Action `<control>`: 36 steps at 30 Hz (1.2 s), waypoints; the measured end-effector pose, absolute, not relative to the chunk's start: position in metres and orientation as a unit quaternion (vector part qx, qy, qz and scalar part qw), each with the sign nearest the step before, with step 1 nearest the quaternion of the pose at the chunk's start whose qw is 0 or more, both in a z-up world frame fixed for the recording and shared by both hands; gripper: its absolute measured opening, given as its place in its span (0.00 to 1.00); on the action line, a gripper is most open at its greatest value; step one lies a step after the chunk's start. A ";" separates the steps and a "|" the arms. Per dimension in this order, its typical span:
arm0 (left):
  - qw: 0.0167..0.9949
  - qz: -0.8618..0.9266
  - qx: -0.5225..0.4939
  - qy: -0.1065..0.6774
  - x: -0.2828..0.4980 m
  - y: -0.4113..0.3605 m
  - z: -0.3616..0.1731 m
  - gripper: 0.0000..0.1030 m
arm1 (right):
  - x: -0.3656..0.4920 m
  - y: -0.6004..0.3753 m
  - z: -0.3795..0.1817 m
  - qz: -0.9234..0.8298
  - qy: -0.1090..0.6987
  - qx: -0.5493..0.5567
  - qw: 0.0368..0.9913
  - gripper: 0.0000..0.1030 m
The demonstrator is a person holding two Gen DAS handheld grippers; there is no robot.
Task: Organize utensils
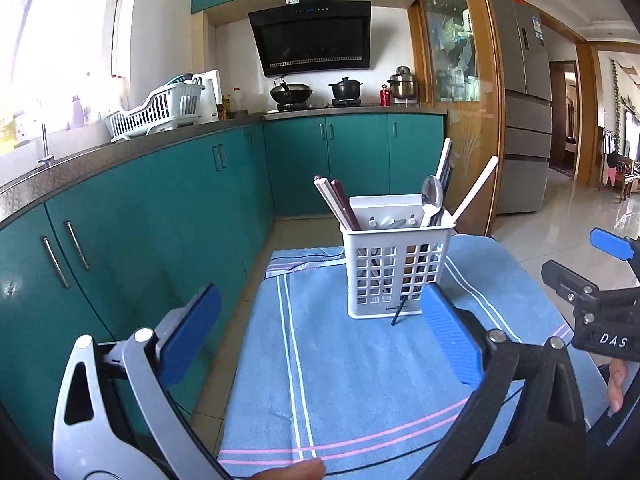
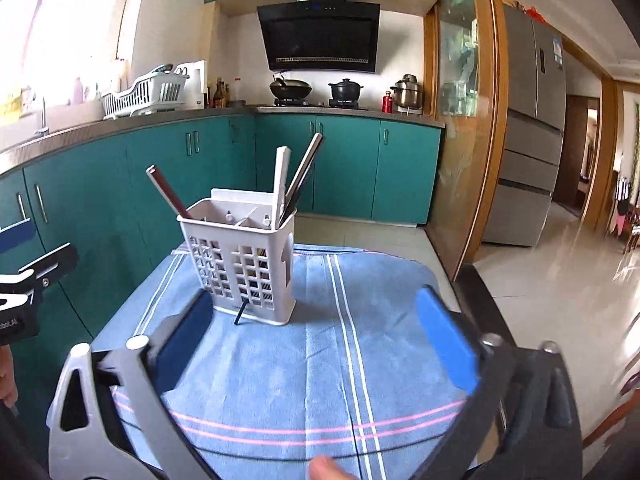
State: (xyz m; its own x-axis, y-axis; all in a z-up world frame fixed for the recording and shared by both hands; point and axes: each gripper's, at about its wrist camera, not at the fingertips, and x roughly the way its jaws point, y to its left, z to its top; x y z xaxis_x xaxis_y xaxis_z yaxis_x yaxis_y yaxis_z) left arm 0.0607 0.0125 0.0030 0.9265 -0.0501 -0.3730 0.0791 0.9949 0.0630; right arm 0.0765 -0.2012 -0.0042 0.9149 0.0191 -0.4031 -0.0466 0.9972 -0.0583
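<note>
Toward the far edge of the blue-towelled table [image 1: 360,380], the white utensil caddy [image 1: 394,268] stands loaded with chopsticks [image 1: 340,204] and a spoon [image 1: 432,196]. Left gripper [image 1: 320,336] and right gripper [image 2: 316,340] both gape empty, nothing loose in view. Sorting looks finished; what remains is likely to draw both clear.

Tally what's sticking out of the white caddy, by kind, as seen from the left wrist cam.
In the caddy on the blue cloth:
Chopsticks, left compartment: 3
Metal spoon: 1
White handles, right compartment: 2
Total: 6
Anything shorter inside is hidden.
</note>
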 end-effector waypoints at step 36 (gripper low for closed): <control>0.979 -0.059 0.042 0.193 0.023 0.001 0.002 0.96 | 0.018 -0.201 0.010 0.011 0.180 -0.023 0.983 0.97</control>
State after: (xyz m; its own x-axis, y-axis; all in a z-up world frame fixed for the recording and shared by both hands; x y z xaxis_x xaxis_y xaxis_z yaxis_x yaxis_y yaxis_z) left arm 0.0232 0.0010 0.0019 0.9189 -0.0988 -0.3820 0.1312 0.9896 0.0596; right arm 0.0184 -0.2005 0.0102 0.9353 0.0124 -0.3536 -0.0291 0.9987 -0.0422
